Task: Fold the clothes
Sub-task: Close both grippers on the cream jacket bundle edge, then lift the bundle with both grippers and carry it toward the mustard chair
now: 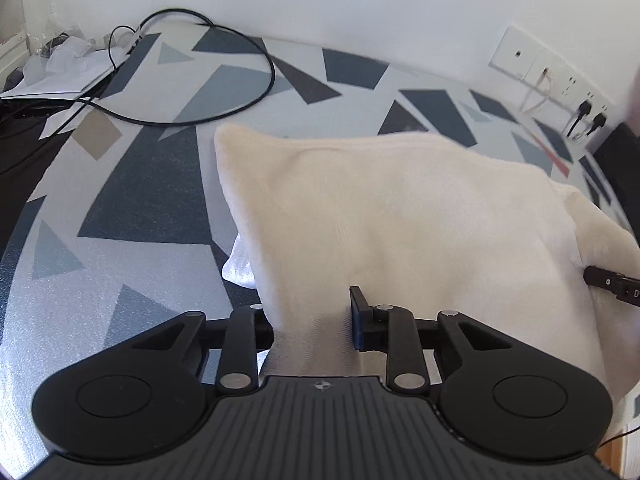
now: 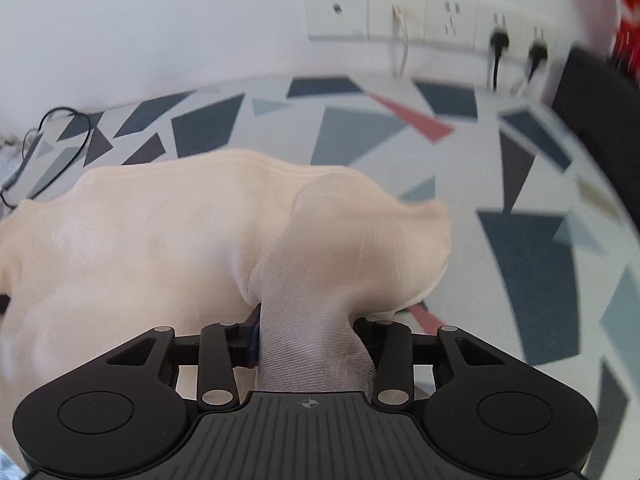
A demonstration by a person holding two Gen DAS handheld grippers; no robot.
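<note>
gripping the cream garment [image 1: 400, 208] with both the left tool [image 1: 312, 320] and right tool [image 2: 308, 336] clamped on bunched fabric, keeping them level over the patterned bench [image 1: 120, 200] should land the fold square

Geometric-patterned desk cover [image 1: 132, 200] in grey, navy and white. Looped black cable [image 1: 264, 92] lying across its far side. White papers [image 1: 60, 76] heaped at far left. Wall socket strip [image 2: 424, 16] with two black plugs [image 2: 500, 40] inserted.
</note>
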